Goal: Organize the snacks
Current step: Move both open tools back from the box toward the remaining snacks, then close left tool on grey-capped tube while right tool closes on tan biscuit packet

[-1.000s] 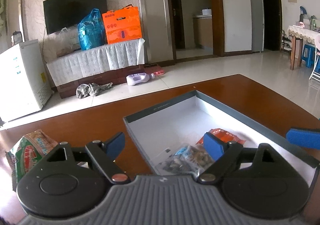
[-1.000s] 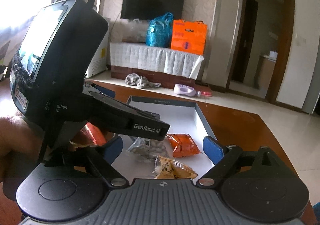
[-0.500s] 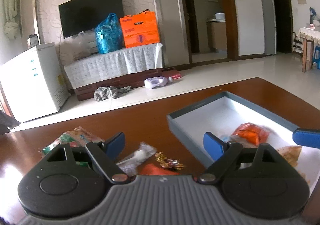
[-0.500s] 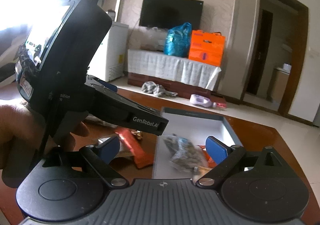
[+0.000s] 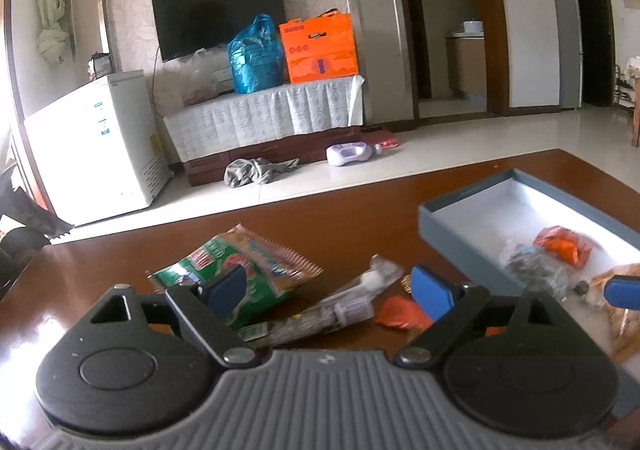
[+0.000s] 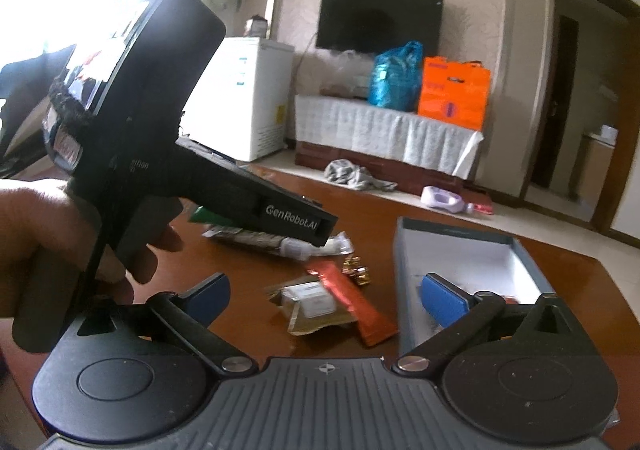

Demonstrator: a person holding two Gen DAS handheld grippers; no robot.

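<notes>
A: Snacks first, left wrist view. Any readable print?

B: None legible. Green packet [image 5: 236,270] on the brown table [image 5: 344,222], lying flat, long axis running from near left to far right. Clear long wrapper [image 5: 340,306] beside it, slanting the same way, just beside a red packet [image 5: 400,316]. Grey box [image 5: 452,238] at right, holding an orange packet [image 5: 564,246] and a clear bag of pale pieces [image 5: 532,270].

A: Left gripper [image 5: 332,290]?

B: Spread wide, just been opening, pinching nothing; packets show on the table beyond the gap. Box filled the middle a second ago; now off to the right, loose snacks in front.

A: Right wrist view?

B: "GenRobot.AI" readable in white on the other gripper's black body [image 6: 296,218], gripped by a hand [image 6: 48,250]. Right gripper [image 6: 324,294] spread to its widest, just been opening, nothing between the pads. Beyond the gap, a red stick packet [image 6: 352,302] pointing from far left to near right, partly over a clear-windowed brown packet [image 6: 312,302]; gold-wrapped candies [image 6: 358,270] behind. Box now at right, previously centred.
</notes>
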